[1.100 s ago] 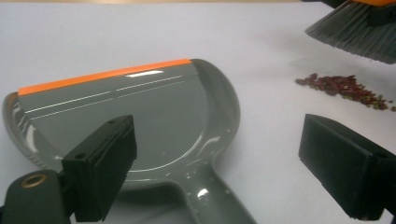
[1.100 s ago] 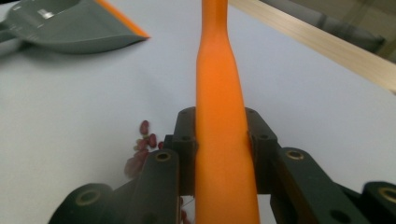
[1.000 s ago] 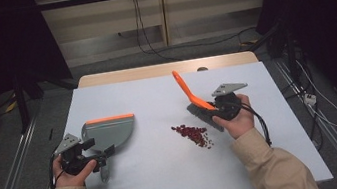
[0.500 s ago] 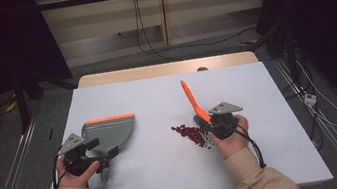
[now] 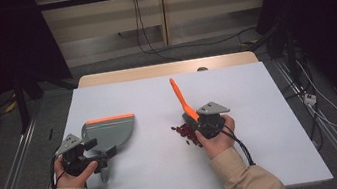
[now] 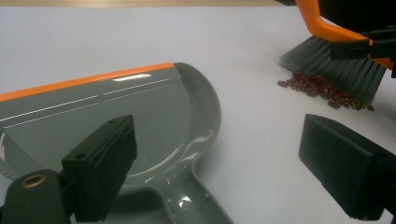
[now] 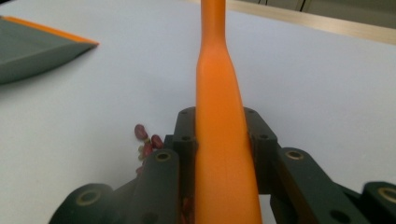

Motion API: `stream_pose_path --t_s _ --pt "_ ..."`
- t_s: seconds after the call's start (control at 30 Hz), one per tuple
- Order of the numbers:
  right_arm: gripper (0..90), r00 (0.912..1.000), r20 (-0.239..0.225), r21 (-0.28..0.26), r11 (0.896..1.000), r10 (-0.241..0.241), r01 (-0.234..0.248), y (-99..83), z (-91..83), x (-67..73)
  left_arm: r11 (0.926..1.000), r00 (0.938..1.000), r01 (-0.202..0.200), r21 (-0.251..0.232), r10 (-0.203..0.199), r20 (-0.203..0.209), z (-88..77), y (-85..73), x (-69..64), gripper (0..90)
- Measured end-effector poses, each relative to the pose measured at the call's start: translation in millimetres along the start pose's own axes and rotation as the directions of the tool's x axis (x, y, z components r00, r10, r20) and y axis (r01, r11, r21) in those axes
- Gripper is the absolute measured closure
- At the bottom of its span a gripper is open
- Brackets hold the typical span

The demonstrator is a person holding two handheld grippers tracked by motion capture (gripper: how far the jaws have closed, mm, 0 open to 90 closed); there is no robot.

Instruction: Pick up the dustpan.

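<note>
A grey dustpan (image 5: 109, 132) with an orange lip lies flat on the white table (image 5: 272, 124) at the left. My left gripper (image 5: 95, 155) stands open at its near end. In the left gripper view the dustpan's (image 6: 116, 112) handle runs between the wide-apart jaws of the left gripper (image 6: 224, 163), and neither pad presses on it. My right gripper (image 5: 196, 119) is shut on the orange handle of a brush (image 5: 182, 100). Its grey bristles (image 6: 336, 65) rest on a small pile of red beans (image 5: 182, 132), also seen as beans (image 6: 317, 88) and beans (image 7: 147, 140) beside the right gripper (image 7: 219, 140).
A bare stretch of white tabletop lies between the dustpan and the beans. A wooden strip (image 5: 168, 69) edges the far side of the table. Cables (image 5: 148, 37) hang behind it, and metal rails run along the floor on both sides.
My right hand has carried the brush left, nearer and lower, setting its bristles on the beans. The left hand and the dustpan have stayed put.
</note>
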State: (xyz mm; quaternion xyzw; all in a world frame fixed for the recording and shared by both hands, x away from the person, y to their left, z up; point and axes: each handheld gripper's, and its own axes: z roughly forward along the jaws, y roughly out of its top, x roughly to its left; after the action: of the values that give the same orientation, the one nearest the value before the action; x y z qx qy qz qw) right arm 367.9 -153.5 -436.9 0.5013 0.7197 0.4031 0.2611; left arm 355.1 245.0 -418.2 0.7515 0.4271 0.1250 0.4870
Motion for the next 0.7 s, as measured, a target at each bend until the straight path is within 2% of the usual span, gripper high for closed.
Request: stream_pose_path --t_s 0.13,0.23,0.3,0.37,0.4,0.47,0.53,0.57,0.6,0.67,0.7 --pt "71.1 0.9996 -0.022 -0.016 1.0 0.014 -0.015 4.1 -7.4 -9.5 1.0 1.0 -0.005 0.0 0.005 0.008 0.3 0.1 -1.4 11.4" --pt "71.1 0.9983 -0.056 -0.023 1.0 -0.018 0.017 5.9 -12.1 -18.4 1.0 0.9999 -0.007 -0.006 0.007 0.016 -0.6 -0.7 -1.6 11.4" --pt "71.1 0.9914 -0.117 -0.032 0.998 -0.058 0.054 8.2 -12.9 -24.7 1.0 0.9999 -0.004 -0.008 0.004 0.016 -1.5 -1.1 -1.0 11.4" --pt "71.1 0.9851 -0.143 -0.038 0.995 -0.095 0.09 11.0 -12.2 -30.3 0.9999 0.9998 -0.011 -0.006 0.011 0.016 -2.6 -1.3 -0.8 11.4" --pt "71.1 0.9791 -0.167 -0.034 0.993 -0.116 0.112 13.4 -10.7 -33.1 0.9999 0.9998 -0.01 -0.008 0.011 0.016 -3.0 -1.4 -1.3 11.4" --pt "71.1 0.9527 -0.23 -0.057 0.98 -0.199 0.191 19.0 -4.0 -39.9 0.9998 0.9998 -0.018 -0.007 0.018 0.013 -4.3 -1.3 -1.7 11.4" --pt "71.1 0.9219 -0.277 -0.066 0.963 -0.271 0.263 24.8 5.0 -45.3 0.9998 0.9997 -0.018 -0.007 0.018 0.015 -5.0 -1.3 -2.1 11.4" --pt "71.1 0.9078 -0.308 -0.073 0.959 -0.284 0.275 27.7 10.2 -48.1 0.9998 0.9998 -0.015 -0.011 0.015 0.013 -5.3 -1.5 -2.4 11.4" --pt "71.1 0.8889 -0.338 -0.095 0.951 -0.309 0.294 30.4 15.7 -50.6 0.9998 0.9998 -0.014 -0.01 0.015 0.011 -5.7 -1.7 -2.3 11.4" --pt "71.1 0.8676 -0.385 -0.106 0.949 -0.315 0.297 35.2 27.8 -54.6 0.9999 0.9999 -0.01 -0.013 0.01 0.008 -6.3 -2.0 -2.0 11.4" --pt "71.1 0.8462 -0.415 -0.118 0.942 -0.335 0.315 37.1 34.2 -56.2 0.9999 0.9999 -0.011 -0.011 0.011 0.002 -6.6 -1.9 -1.8 11.4"
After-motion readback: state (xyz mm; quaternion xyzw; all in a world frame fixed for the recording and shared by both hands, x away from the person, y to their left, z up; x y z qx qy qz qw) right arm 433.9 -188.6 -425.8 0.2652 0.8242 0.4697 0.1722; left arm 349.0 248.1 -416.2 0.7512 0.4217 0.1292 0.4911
